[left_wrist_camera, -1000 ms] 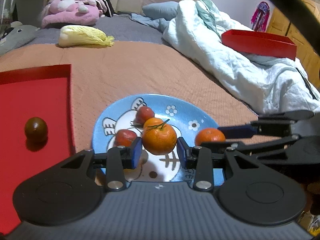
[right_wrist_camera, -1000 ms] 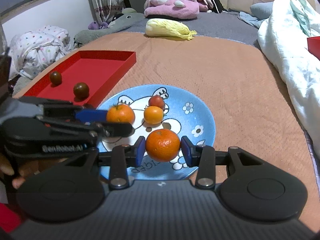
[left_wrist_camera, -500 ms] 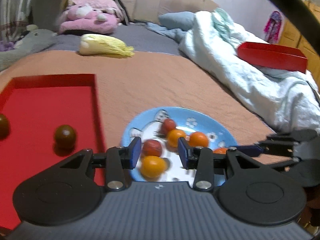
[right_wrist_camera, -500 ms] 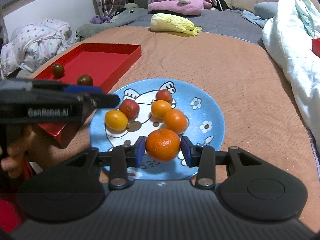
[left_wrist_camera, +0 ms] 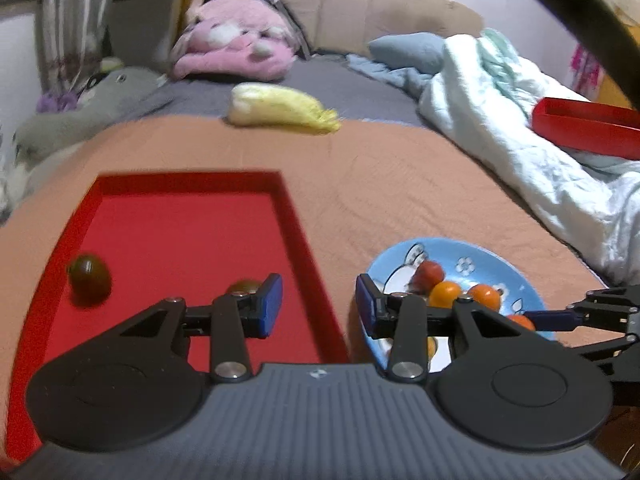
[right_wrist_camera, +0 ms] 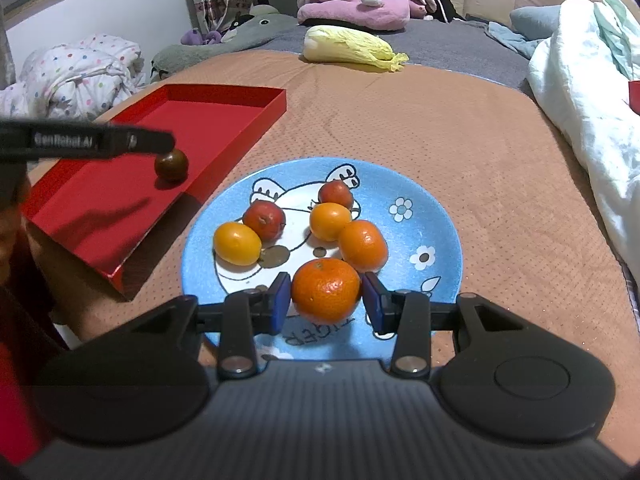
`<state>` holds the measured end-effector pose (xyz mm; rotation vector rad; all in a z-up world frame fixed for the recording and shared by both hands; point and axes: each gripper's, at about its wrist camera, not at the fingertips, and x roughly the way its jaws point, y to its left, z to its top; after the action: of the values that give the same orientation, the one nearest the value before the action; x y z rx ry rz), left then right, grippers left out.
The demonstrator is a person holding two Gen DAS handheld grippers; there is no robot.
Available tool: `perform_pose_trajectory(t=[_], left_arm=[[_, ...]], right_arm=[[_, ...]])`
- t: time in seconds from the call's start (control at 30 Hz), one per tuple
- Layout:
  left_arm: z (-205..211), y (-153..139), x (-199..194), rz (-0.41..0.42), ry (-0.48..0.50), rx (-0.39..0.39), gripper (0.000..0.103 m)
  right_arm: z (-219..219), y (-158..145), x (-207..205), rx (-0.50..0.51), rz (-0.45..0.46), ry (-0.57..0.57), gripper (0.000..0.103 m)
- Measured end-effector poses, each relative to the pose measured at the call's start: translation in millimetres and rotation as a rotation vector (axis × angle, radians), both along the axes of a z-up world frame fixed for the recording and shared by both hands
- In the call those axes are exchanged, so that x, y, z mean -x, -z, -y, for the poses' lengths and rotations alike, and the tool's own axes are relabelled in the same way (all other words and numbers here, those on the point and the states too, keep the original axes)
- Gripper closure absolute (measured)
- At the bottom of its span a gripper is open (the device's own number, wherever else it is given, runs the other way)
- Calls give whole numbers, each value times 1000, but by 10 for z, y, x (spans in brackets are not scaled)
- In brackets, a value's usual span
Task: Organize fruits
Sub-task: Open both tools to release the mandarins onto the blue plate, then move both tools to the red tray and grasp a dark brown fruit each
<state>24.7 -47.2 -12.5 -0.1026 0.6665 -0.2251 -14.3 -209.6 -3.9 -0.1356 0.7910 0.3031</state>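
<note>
A blue cartoon plate [right_wrist_camera: 436, 216] on the orange bedspread holds several fruits: two red ones, a yellow-orange one [right_wrist_camera: 237, 243] and oranges. My right gripper [right_wrist_camera: 325, 301] is shut on a large orange [right_wrist_camera: 326, 290] just above the plate's near edge. The plate also shows in the left wrist view [left_wrist_camera: 476, 258]. My left gripper [left_wrist_camera: 318, 306] is open and empty, held over the right rim of the red tray [left_wrist_camera: 180, 240]. The tray holds two dark brown fruits [left_wrist_camera: 89, 279], one partly hidden behind my left finger [left_wrist_camera: 242, 286]. The tray [right_wrist_camera: 224, 120] lies left of the plate.
A napa cabbage [right_wrist_camera: 352, 48] lies at the far edge of the bedspread. A pink plush toy [right_wrist_camera: 356, 0] and grey plush lie behind it. A white duvet [right_wrist_camera: 592, 64] is heaped on the right, with a second red tray [left_wrist_camera: 584, 126] on it.
My left gripper let go of its orange onto the plate, opened, and swung left and up to the red tray. My right gripper kept its hold on the large orange.
</note>
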Motion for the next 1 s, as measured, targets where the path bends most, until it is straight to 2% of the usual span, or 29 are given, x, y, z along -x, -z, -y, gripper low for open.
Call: perform_pose_trajectory(t=[0.1, 0.17, 0.27, 0.3, 0.33, 0.4, 0.63, 1.0], left_arm=[[39, 0, 51, 16, 11, -16, 55], [54, -8, 70, 25, 14, -27, 48], [40, -6, 58, 27, 3, -18, 48], [28, -5, 55, 25, -2, -14, 48], [21, -1, 51, 22, -6, -12, 48], [16, 1, 62, 21, -12, -8, 47], [-44, 3, 56, 20, -41, 7, 40], [-363, -23, 83, 6, -144, 35, 36]], right_arm=[[-7, -18, -20, -1, 13, 16, 60], [-2, -38, -35, 0, 23, 34, 60], [26, -86, -56, -14, 41, 58, 60], [35, -103, -64, -21, 48, 65, 55], [41, -129, -61, -24, 62, 73, 46], [41, -194, -49, -33, 94, 80, 39], [-99, -377, -35, -48, 161, 34, 38], [-579, -399, -88, -57, 169, -122, 38]])
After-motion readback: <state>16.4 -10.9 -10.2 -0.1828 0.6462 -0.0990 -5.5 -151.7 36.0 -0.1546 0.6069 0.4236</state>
